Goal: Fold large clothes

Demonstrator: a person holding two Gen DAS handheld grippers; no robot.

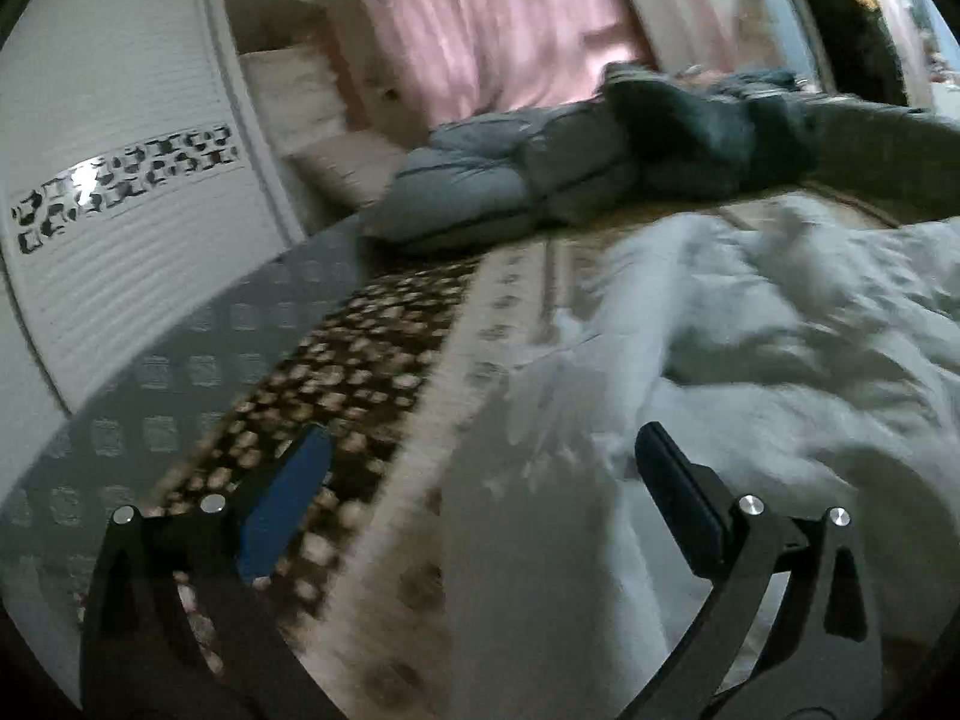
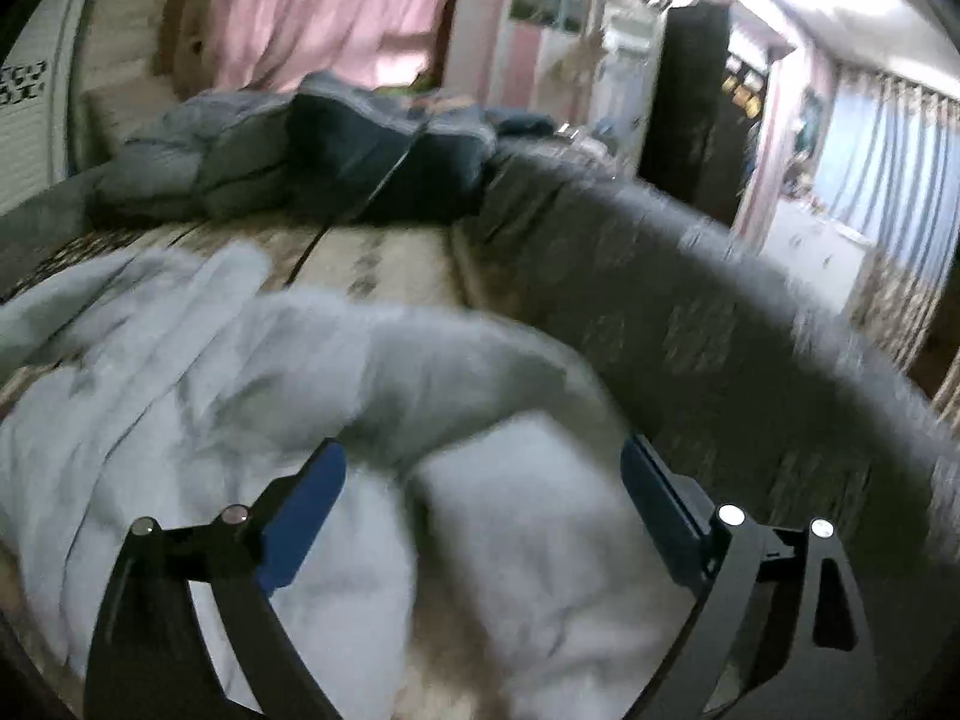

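A large pale white garment (image 1: 750,348) lies crumpled on the patterned bed cover (image 1: 360,348). In the left wrist view it fills the right half, and my left gripper (image 1: 480,468) stands open above its left edge with nothing between the fingers. In the right wrist view the same garment (image 2: 180,372) spreads across the lower left. My right gripper (image 2: 483,474) is open over a bunched fold of it, the blue pads (image 2: 312,504) wide apart and not pressing on the cloth. Both views are motion-blurred.
A blue-grey quilt (image 1: 510,180) and a dark blue garment (image 1: 708,132) are heaped at the far end of the bed. A white wardrobe (image 1: 108,210) stands at left, pink curtains (image 1: 492,18) behind. A grey bed edge (image 2: 690,300) curves along the right.
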